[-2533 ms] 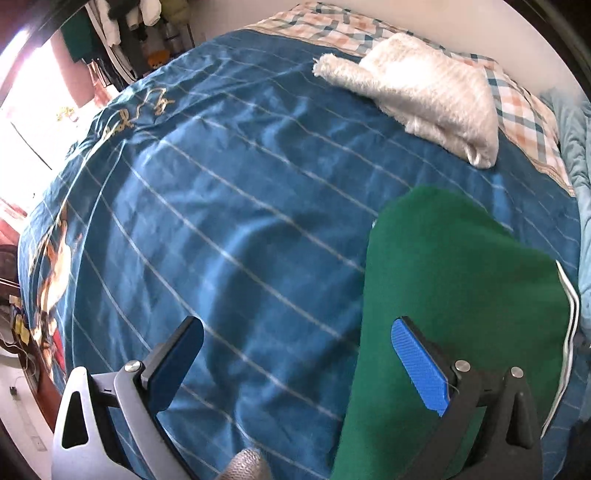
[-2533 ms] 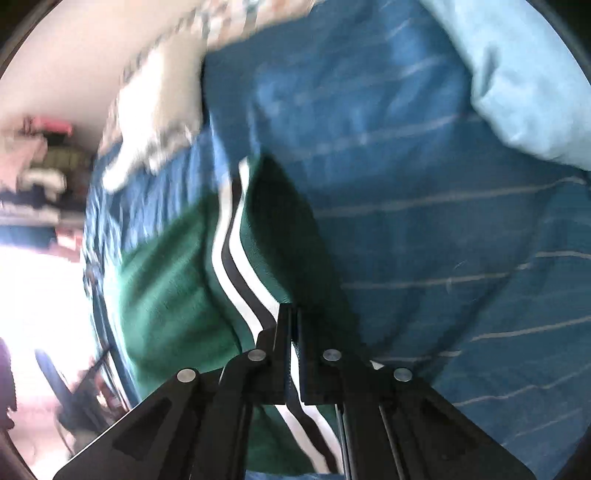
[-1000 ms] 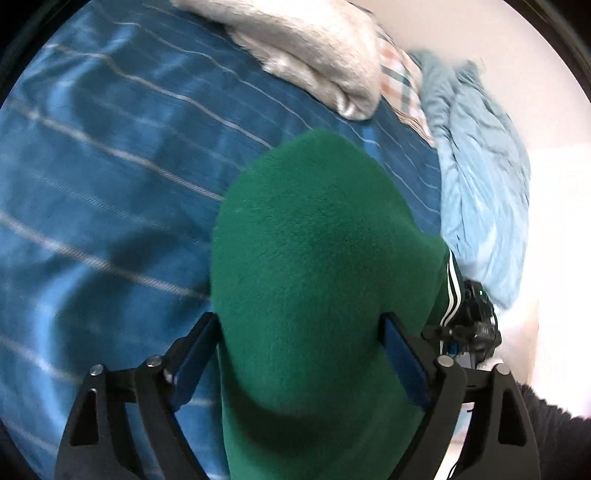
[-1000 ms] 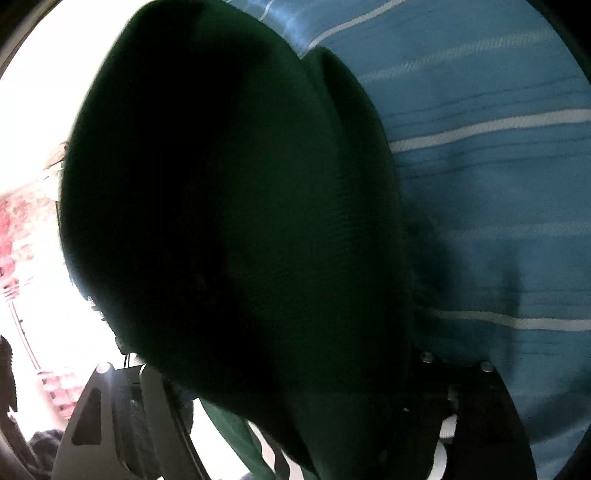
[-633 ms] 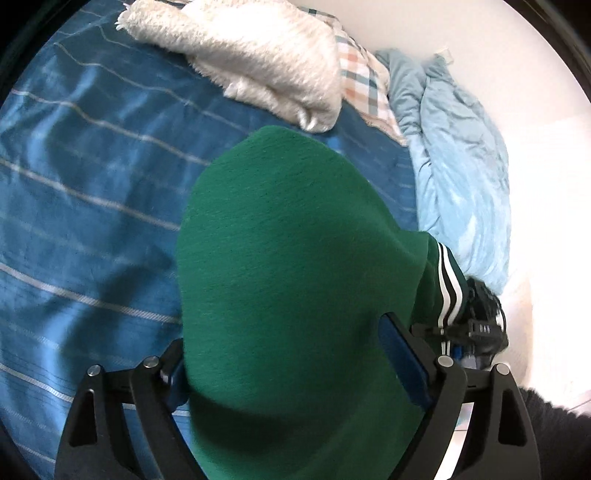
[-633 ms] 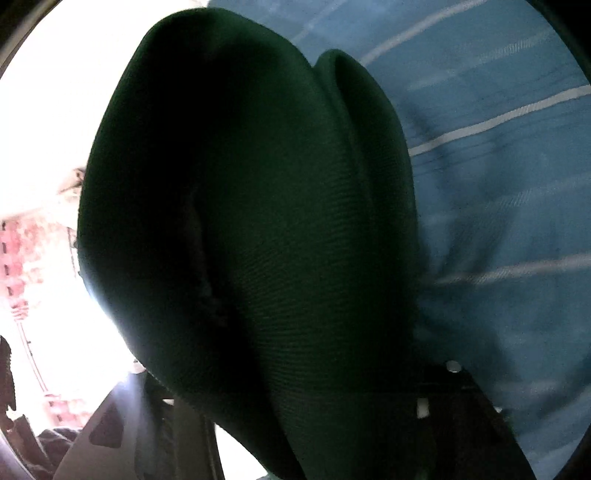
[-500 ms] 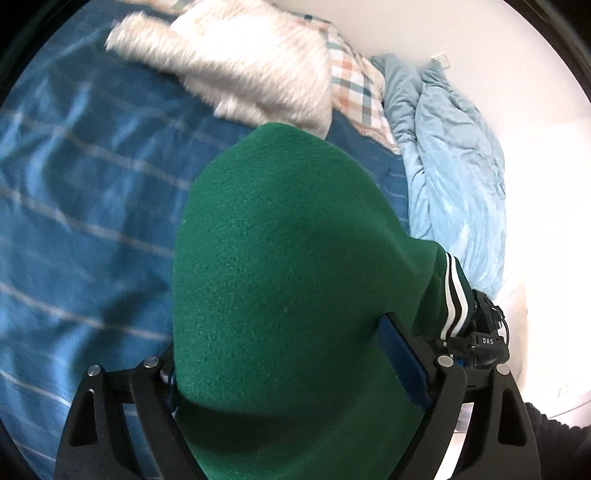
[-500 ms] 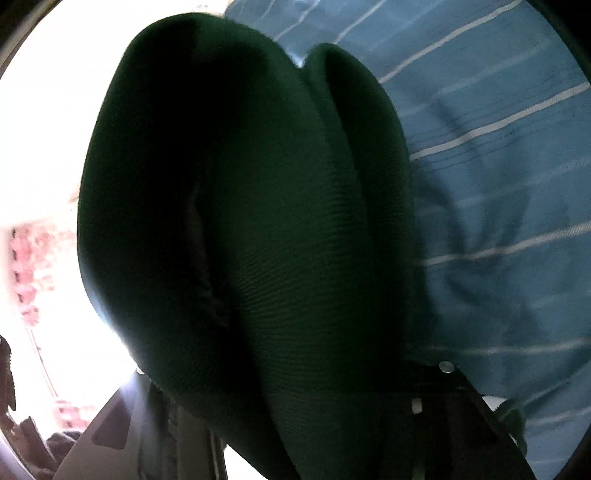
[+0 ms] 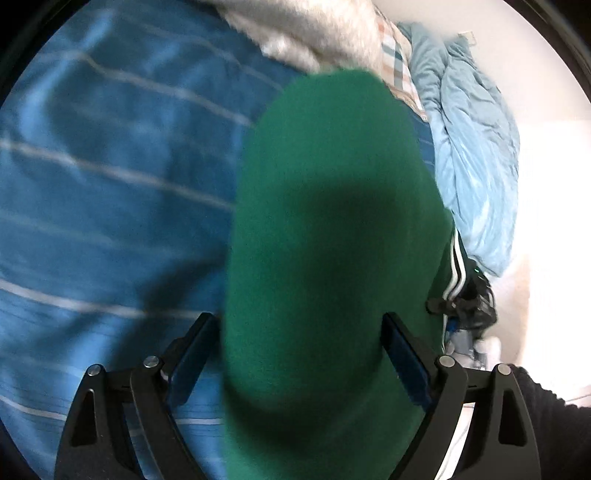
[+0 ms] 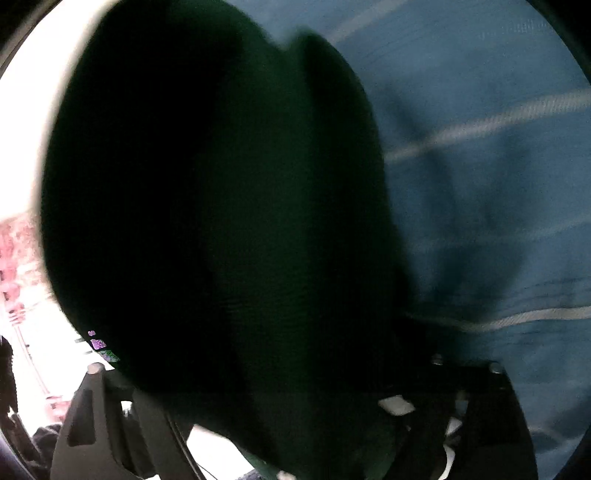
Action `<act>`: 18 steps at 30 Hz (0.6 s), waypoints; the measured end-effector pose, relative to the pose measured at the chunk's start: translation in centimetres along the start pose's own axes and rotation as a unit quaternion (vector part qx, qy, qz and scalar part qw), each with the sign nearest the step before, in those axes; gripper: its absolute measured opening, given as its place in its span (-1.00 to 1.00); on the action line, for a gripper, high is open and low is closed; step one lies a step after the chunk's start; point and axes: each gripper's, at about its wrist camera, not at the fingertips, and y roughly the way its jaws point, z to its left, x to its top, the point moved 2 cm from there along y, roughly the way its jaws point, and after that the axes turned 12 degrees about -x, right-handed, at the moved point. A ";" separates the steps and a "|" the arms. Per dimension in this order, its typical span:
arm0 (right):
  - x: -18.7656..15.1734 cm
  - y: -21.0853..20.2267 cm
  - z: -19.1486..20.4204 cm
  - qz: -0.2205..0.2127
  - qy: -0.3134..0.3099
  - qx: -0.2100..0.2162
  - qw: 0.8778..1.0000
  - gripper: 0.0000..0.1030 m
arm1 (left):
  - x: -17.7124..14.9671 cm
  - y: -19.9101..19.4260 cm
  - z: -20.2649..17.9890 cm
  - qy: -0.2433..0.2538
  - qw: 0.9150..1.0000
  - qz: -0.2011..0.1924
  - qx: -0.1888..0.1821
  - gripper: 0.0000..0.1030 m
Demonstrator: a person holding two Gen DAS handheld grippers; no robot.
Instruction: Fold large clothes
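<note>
A folded green garment (image 9: pixel 325 240) with white stripes on its right edge fills the middle of the left wrist view, above the blue striped bed cover (image 9: pixel 110 203). My left gripper (image 9: pixel 297 325) stands wide open around it, one blue pad on each side of the fold. In the right wrist view the same garment (image 10: pixel 221 221) looks almost black and covers most of the picture. My right gripper (image 10: pixel 295 387) has its fingers far apart and its jaws are opening. The cloth lies between them and hides the pads.
A white fluffy blanket (image 9: pixel 314 33) and a plaid pillow (image 9: pixel 399 62) lie at the bed's far end, a light blue quilt (image 9: pixel 476 147) along the right side. A dark sleeve (image 9: pixel 546 424) shows at the lower right. Bright window light fills the left (image 10: pixel 22 166).
Earlier my right gripper was shut on the striped edge and the left stood open beside the garment. Now the garment sits between both pairs of fingers, and both views have shifted and blurred.
</note>
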 end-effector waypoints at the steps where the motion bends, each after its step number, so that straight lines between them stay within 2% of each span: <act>1: 0.0 0.1 0.0 -0.006 0.005 0.007 1.000 0.77 | -0.2 0.5 -0.5 0.010 1.000 -0.004 0.012 0.73; 2: 0.0 0.1 0.1 -0.009 0.009 0.008 1.000 0.75 | -0.3 0.7 -1.1 0.024 0.999 -0.006 0.024 0.72; 3: -1.5 -0.5 -0.6 -0.011 0.013 0.010 1.000 0.70 | -0.4 0.5 -1.6 0.028 0.999 -0.007 0.029 0.72; 4: -1.8 -0.9 -0.7 -0.015 0.030 0.030 0.999 0.33 | -0.5 0.2 -2.0 0.026 0.999 -0.013 0.029 0.66; 5: -2.0 -1.2 -0.5 -0.016 0.039 0.047 0.998 0.03 | -0.3 -0.2 -2.4 0.023 0.999 -0.020 0.028 0.62; 7: -2.5 -2.5 0.9 -0.022 0.042 0.054 0.997 -0.09 | 0.0 -1.0 -3.6 0.026 0.999 -0.025 0.027 0.58; 13: -2.6 -6.1 5.4 -0.031 0.033 0.068 0.997 -0.15 | 2.4 -3.8 -7.8 0.048 0.998 -0.038 0.027 0.58; 18: 1.3 -9.7 12.7 -0.048 0.000 0.073 0.996 -0.15 | 7.3 -7.2 -10.8 0.062 0.996 -0.065 0.018 0.58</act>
